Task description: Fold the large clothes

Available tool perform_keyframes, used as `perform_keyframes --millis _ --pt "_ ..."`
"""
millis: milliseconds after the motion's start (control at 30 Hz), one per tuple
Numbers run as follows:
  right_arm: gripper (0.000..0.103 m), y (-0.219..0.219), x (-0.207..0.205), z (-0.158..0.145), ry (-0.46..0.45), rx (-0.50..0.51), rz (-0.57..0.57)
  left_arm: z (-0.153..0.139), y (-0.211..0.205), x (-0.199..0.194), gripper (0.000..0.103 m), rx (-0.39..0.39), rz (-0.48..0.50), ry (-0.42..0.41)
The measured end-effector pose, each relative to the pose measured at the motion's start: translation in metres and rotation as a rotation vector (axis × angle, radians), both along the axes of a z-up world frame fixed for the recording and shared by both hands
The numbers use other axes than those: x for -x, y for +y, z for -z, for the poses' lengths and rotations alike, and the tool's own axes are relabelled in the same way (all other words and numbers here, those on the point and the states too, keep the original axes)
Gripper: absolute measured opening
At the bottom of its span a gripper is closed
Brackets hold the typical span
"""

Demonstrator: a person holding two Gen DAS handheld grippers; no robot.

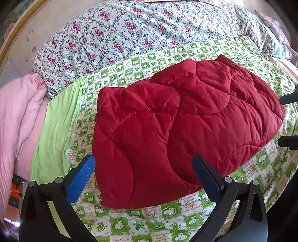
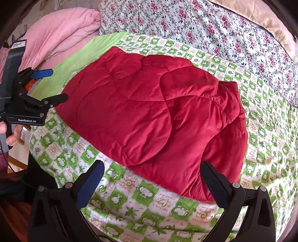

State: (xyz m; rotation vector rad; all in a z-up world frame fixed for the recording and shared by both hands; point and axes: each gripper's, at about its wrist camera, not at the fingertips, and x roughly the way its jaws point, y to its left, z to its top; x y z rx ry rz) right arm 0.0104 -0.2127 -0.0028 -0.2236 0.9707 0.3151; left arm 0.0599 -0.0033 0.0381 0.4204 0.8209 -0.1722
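A red quilted jacket [image 1: 177,119] lies folded on the green-and-white checked bed sheet [image 1: 149,223]. It also shows in the right wrist view [image 2: 149,115], with one folded layer lying over another. My left gripper [image 1: 145,167] is open and empty, its fingers just above the jacket's near edge. It also shows in the right wrist view [image 2: 55,85] at the left, beside the jacket. My right gripper [image 2: 152,173] is open and empty over the jacket's near edge. Its fingertips [image 1: 286,98] show at the right edge of the left wrist view.
A floral quilt [image 1: 130,33] lies along the far side of the bed. A pink blanket [image 1: 20,115] is bunched at the left, beside a plain green sheet [image 1: 55,126]. A tan cover [image 2: 260,14] lies at the far right. The bed's near edge drops off below.
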Motion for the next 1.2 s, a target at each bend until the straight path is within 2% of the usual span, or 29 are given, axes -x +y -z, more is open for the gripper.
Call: perform_keyframes --millis 600,1200 --pt "0.103 0.011 -0.041 0.01 0.028 0.071 -0.034 0.008 -0.005 -0.028 0.103 0.033 -0.01 0.05" --pt "0.103 0.017 -0.061 0.003 0.018 0.078 -0.048 0.008 -0.007 -0.042 0.103 0.035 -0.009 0.06"
